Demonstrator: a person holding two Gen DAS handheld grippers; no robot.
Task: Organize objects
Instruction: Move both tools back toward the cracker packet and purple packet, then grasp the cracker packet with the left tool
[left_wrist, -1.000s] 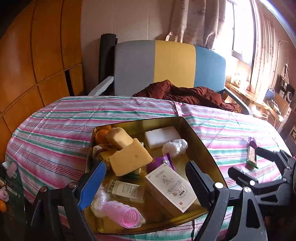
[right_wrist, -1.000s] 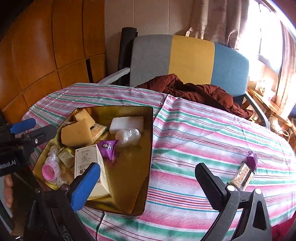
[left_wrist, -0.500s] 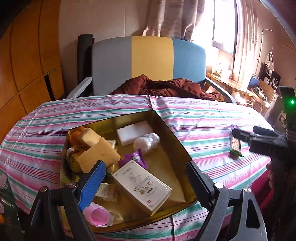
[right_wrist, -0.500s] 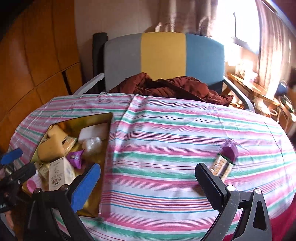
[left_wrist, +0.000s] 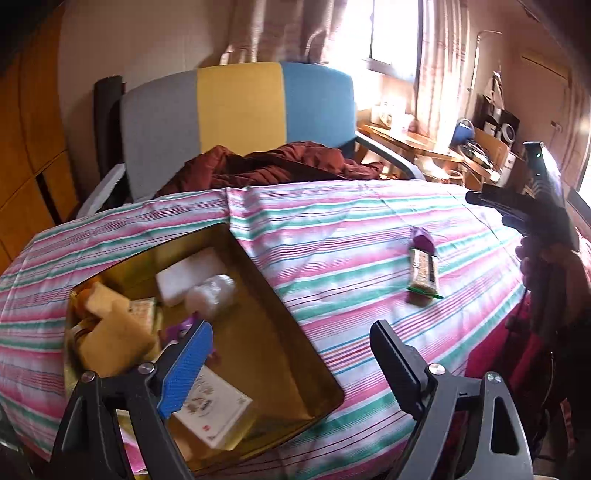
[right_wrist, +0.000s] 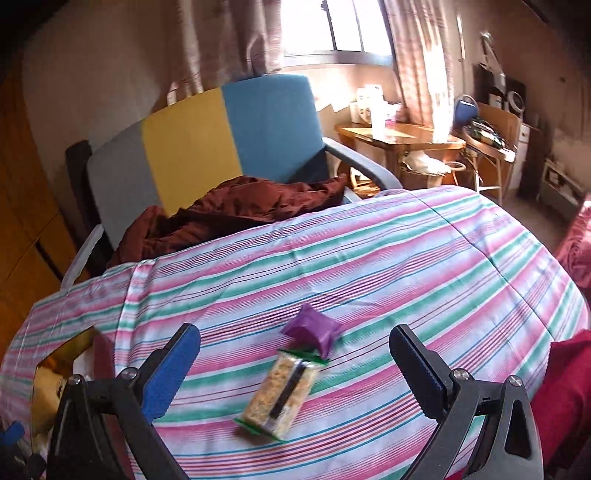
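A gold tin (left_wrist: 295, 332) sits on the striped tablecloth and holds yellow sponges (left_wrist: 114, 336), a white block (left_wrist: 184, 273), a white box (left_wrist: 210, 406) and other small items. A snack bar in a clear wrapper (right_wrist: 282, 391) lies on the cloth to the tin's right, touching a small purple packet (right_wrist: 314, 330). Both also show in the left wrist view, the bar (left_wrist: 424, 273) and the packet (left_wrist: 423, 242). My right gripper (right_wrist: 295, 373) is open and empty, just above the bar. My left gripper (left_wrist: 291, 365) is open and empty over the tin's near edge.
A grey, yellow and blue chair (left_wrist: 240, 122) with a dark red cloth (left_wrist: 266, 166) stands behind the table. The tin's edge (right_wrist: 62, 354) shows at the left of the right wrist view. Wooden furniture (right_wrist: 402, 136) stands by the window.
Both views have swung right. My right gripper has moved from near the tin to over the snack bar. My left gripper has shifted toward the tin's right side.
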